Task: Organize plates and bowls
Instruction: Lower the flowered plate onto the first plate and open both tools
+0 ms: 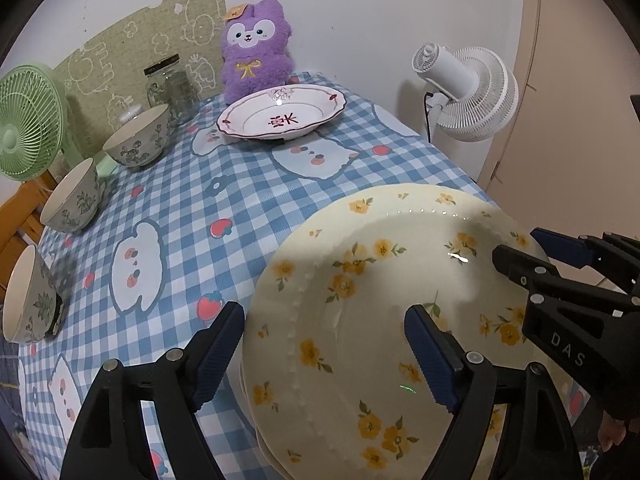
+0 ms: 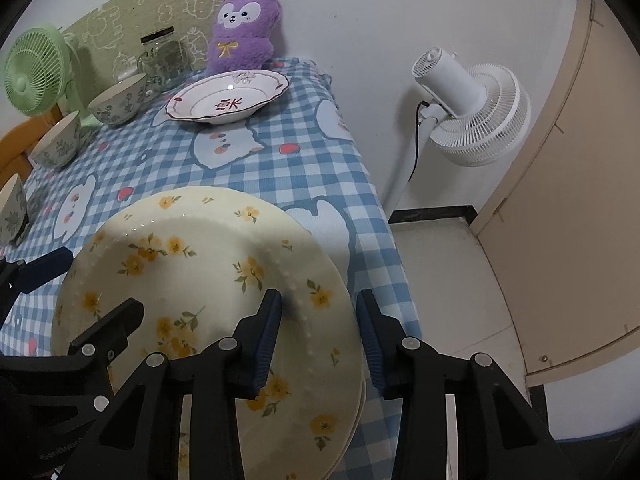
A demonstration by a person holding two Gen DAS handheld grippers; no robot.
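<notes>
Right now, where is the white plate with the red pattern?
The white plate with the red pattern sits at the far end of the table, directly in front of the purple plush toy, to the right of the glass jar.

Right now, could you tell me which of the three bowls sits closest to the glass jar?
The far bowl, right beside the jar and nearest the purple plush; the other two bowls line up closer to the camera.

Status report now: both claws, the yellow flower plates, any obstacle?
Left claw open, straddling plate rim. Right claw astride opposite rim; grip unclear. Yellow flower plates stacked at table edge. No obstacle.
</notes>
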